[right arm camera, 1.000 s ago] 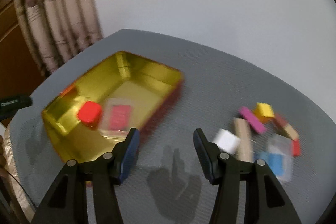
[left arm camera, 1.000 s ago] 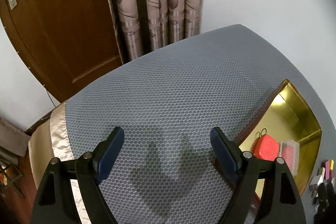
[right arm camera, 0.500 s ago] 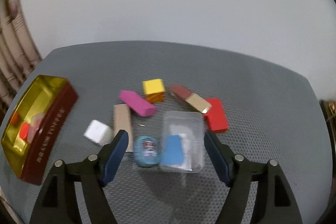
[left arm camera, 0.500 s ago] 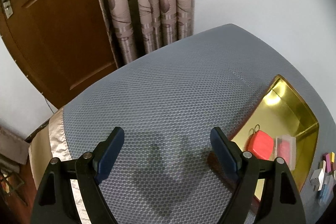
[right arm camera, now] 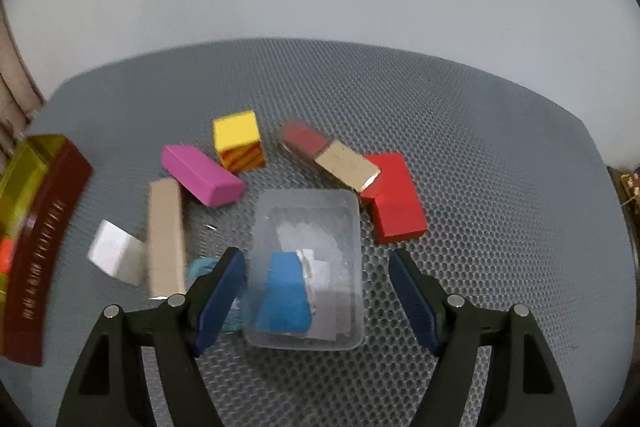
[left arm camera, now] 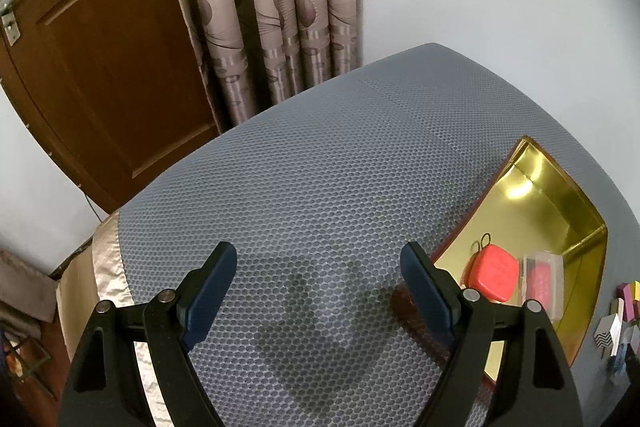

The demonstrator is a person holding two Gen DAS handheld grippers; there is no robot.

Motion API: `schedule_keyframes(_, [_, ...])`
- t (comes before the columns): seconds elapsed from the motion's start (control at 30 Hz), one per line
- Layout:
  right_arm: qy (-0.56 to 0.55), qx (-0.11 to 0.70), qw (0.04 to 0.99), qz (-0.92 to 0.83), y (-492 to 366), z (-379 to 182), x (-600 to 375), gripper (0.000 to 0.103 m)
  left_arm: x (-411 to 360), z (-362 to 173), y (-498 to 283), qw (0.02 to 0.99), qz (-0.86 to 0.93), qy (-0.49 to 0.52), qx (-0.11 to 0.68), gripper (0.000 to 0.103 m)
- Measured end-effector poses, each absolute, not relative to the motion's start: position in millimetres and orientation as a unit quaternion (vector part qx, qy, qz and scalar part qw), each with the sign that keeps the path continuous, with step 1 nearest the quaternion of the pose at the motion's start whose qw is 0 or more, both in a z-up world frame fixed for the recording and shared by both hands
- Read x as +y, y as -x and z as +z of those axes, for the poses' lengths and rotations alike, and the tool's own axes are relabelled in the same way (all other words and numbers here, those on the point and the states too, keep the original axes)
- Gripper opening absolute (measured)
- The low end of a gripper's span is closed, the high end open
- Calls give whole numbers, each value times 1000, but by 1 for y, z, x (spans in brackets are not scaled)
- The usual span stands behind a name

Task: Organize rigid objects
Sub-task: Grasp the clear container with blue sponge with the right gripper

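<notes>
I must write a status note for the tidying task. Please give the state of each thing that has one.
Left claw: open, empty, over bare mat.
Right claw: open, straddling the clear box, not gripping.
Clear box: on the mat, lid on, blue piece inside.
Gold tin: open, holds two items.
Red case: closed, in the tin.
Brown door: shut.

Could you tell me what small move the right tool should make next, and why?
Probably lower the right tool around the clear plastic box and close: its jaws stand open with the box between them, untouched, while the gold tin has room.
</notes>
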State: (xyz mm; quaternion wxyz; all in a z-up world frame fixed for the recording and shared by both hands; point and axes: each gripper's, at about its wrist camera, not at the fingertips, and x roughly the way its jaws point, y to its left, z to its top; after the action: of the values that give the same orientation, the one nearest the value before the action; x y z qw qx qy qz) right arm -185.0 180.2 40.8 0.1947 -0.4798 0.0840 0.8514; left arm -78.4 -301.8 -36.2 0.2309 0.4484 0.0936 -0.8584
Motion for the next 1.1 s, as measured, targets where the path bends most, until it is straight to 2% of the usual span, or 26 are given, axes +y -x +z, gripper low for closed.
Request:
schedule_keyframes(0.63, [435, 73, 182, 879, 167, 12, 179, 78, -272, -25, 80, 184, -883, -428, 66, 82])
schedule_keyframes(0.7, [434, 70, 178, 880, 167, 12, 178, 75, -263, -24, 80, 161, -889, -424, 60, 82])
schedule_keyframes(0.77, [432, 66, 166, 884, 166, 12, 175, 59, -248, -24, 81, 134, -895, -423, 46, 83])
schedule_keyframes(1.1, [431, 48, 162, 887, 134, 11, 166, 59, -179, -21, 64, 31, -914, -404, -4, 84])
